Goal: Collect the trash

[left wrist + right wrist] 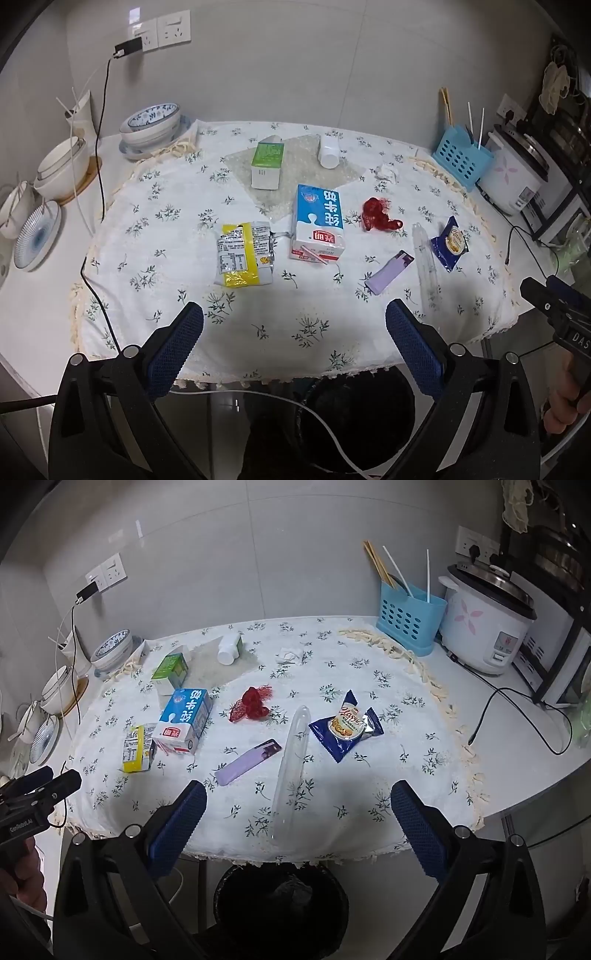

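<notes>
Left gripper point(294, 325): I see its jaws spread wide, nothing between them, hanging over the table's near edge and touching nothing.
Right gripper point(298, 803): released as well, wide and empty; the near end of the clear tube point(290, 771) lies below the gap, untouched.
Hidden: the bin point(280, 904) under the near edge is black, so I cannot make out what it holds; my own gripper bodies cut off its sides.
Hard to read: the tube is nearly see-through against the cloth point(369, 709); the crumpled tissue point(290, 655) toward the far edge is small and pale.
Left view only: each camera catches the other gripper at its frame edge, with part of a hand; here the bowls point(149, 125) at the far left corner show clearly.
Right view only: the rice cooker point(484, 624) and blue basket point(408, 622) at the far right corner show in full.
Trash, mid-table: milk carton point(319, 223), yellow wrapper point(243, 253), red net point(378, 214), lighter point(389, 271), blue snack pack point(450, 243).
Trash, far side: green carton point(267, 162), white cup point(328, 149) on its side.
</notes>
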The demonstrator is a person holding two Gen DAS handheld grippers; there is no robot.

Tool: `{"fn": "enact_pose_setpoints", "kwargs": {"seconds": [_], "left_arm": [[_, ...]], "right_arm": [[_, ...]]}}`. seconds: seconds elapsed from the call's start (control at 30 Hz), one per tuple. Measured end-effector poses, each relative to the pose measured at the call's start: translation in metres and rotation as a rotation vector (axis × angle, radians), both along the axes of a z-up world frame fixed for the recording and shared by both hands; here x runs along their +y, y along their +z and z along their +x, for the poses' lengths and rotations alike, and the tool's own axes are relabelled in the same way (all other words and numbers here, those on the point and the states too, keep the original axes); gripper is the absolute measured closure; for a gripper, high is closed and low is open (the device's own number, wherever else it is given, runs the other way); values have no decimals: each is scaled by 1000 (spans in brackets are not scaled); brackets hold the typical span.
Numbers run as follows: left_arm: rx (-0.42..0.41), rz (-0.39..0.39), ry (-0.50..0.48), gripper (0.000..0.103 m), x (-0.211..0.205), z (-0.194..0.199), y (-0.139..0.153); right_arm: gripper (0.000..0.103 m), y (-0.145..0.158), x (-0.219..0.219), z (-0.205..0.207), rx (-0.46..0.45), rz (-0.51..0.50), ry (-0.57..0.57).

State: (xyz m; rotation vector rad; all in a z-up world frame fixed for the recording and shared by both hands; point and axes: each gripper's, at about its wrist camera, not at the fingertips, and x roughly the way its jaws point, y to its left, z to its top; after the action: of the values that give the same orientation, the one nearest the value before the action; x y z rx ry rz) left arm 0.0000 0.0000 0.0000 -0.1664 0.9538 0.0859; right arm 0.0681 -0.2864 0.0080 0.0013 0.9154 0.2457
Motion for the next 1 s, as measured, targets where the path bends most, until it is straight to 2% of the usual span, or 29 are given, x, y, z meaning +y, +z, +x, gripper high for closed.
{"fn": "enact_pose_setpoints", "kwargs": {"seconds": [0.37, 0.67, 1.0], "left_arm": [[16, 5, -11, 6, -1, 3, 1], [-13, 39, -11, 6, -4, 4, -1], [5, 5, -7, 7, -1, 5, -4]], "right_arm": [[8, -1, -2, 1, 6, 8, -1], [8, -1, -1, 3, 8, 10, -1], [8, 0, 0, 5, 9, 8, 1]]}}
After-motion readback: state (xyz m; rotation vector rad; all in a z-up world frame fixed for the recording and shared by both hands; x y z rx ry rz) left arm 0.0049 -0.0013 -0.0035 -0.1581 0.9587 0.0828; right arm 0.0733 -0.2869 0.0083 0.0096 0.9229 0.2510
